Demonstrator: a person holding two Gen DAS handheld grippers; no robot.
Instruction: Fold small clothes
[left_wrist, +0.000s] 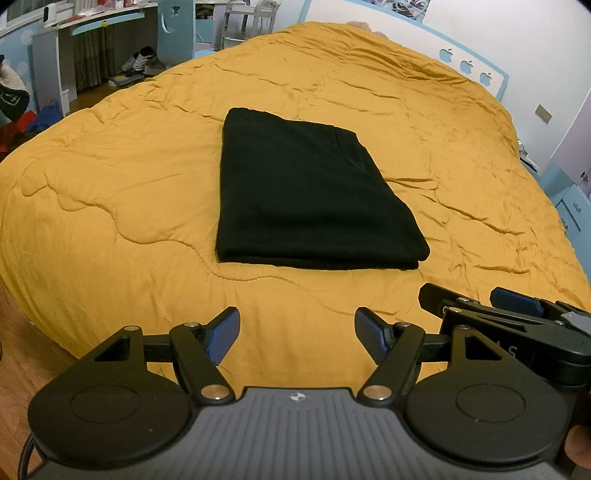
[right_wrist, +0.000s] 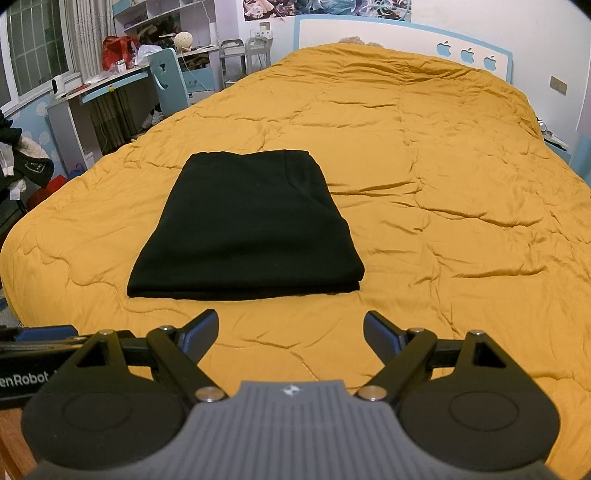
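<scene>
A black garment (left_wrist: 306, 195) lies folded into a neat rectangle on the yellow quilt (left_wrist: 110, 177), its thick folded edge facing me. My left gripper (left_wrist: 297, 334) hovers open just short of that near edge, nothing between its blue pads. In the right wrist view the same black garment (right_wrist: 243, 229) sits ahead and slightly left of my right gripper (right_wrist: 291, 334), which is also open and empty above the yellow quilt (right_wrist: 443, 221). The right gripper's fingers (left_wrist: 517, 302) show at the right of the left wrist view.
The quilt covers a wide bed with a white and blue headboard (right_wrist: 406, 33) at the far end. A cluttered desk (right_wrist: 110, 85) and a blue chair (right_wrist: 170, 81) stand off the bed's left side. Wooden floor (left_wrist: 18, 354) lies at the near left.
</scene>
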